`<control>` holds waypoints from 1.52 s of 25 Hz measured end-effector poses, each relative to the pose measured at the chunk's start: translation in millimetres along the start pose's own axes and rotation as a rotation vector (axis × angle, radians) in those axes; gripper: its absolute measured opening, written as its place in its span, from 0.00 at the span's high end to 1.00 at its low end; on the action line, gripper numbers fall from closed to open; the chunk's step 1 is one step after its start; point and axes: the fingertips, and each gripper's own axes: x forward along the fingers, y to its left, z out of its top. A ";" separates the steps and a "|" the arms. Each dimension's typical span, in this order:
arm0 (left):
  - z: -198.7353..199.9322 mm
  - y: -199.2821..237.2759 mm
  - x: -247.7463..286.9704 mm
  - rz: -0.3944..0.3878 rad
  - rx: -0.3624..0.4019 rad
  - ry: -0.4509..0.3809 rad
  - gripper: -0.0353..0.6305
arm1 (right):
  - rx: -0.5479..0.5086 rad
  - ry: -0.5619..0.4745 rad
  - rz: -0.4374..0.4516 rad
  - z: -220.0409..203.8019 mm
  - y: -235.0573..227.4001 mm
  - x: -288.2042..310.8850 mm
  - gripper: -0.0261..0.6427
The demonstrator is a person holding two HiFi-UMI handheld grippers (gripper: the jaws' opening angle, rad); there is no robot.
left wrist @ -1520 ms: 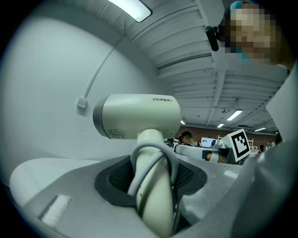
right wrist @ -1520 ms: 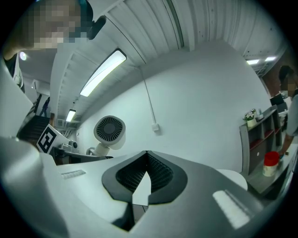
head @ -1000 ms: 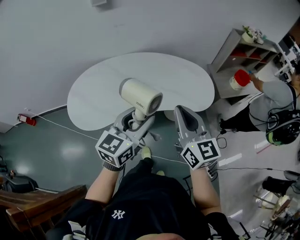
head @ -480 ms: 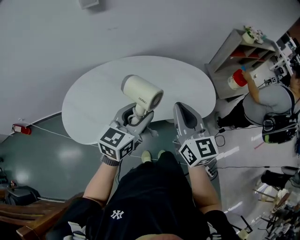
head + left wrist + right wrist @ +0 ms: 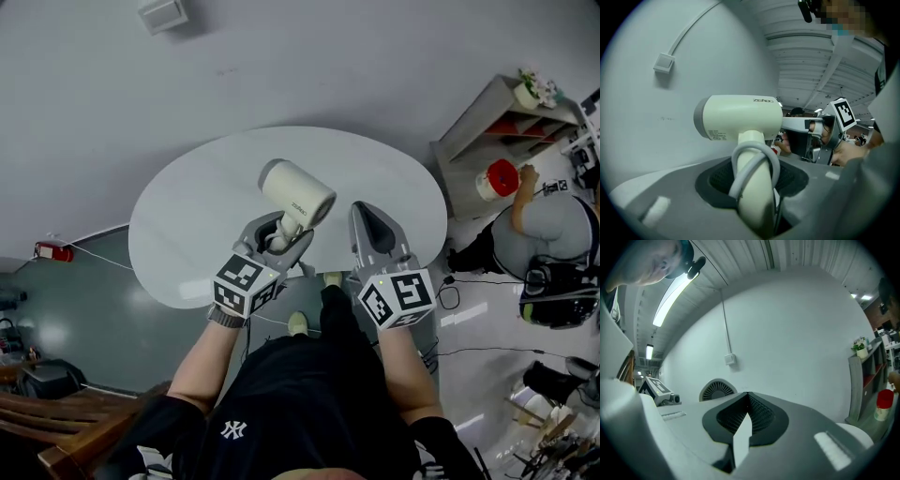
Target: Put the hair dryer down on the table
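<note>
A cream hair dryer [image 5: 296,193] is held upright by its handle above the near edge of the white oval table [image 5: 187,216]. My left gripper [image 5: 280,232] is shut on that handle. In the left gripper view the dryer's barrel [image 5: 740,117] lies crosswise, and its grey cord loops around the handle [image 5: 754,192] between the jaws. My right gripper [image 5: 371,221] hovers just right of the dryer, shut with nothing in it. In the right gripper view its jaws [image 5: 747,397] meet at the tips, and the dryer's rear grille [image 5: 717,390] shows behind them.
A grey shelf unit [image 5: 502,112] stands at the right, where a person [image 5: 553,220] handles a red-topped canister [image 5: 497,178]. A wooden chair [image 5: 56,422] is at the lower left. A thin cable [image 5: 94,258] and a red object [image 5: 52,250] lie on the floor.
Both grippers have moved a little forward and right over the table's near edge, the dryer going along in the left one. The person at the right has shifted.
</note>
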 end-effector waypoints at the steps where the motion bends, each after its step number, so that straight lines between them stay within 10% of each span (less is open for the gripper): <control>1: 1.5 8.0 9.9 0.005 -0.002 0.006 0.63 | 0.002 0.002 0.005 1.5 -9.1 10.4 0.93; 19: -77.1 121.4 177.7 0.040 -0.016 0.301 0.63 | 0.124 0.194 -0.033 -80.3 -155.8 124.3 0.93; 38: -150.0 159.3 271.2 -0.026 -0.021 0.566 0.63 | 0.195 0.299 -0.046 -151.0 -214.3 172.5 0.93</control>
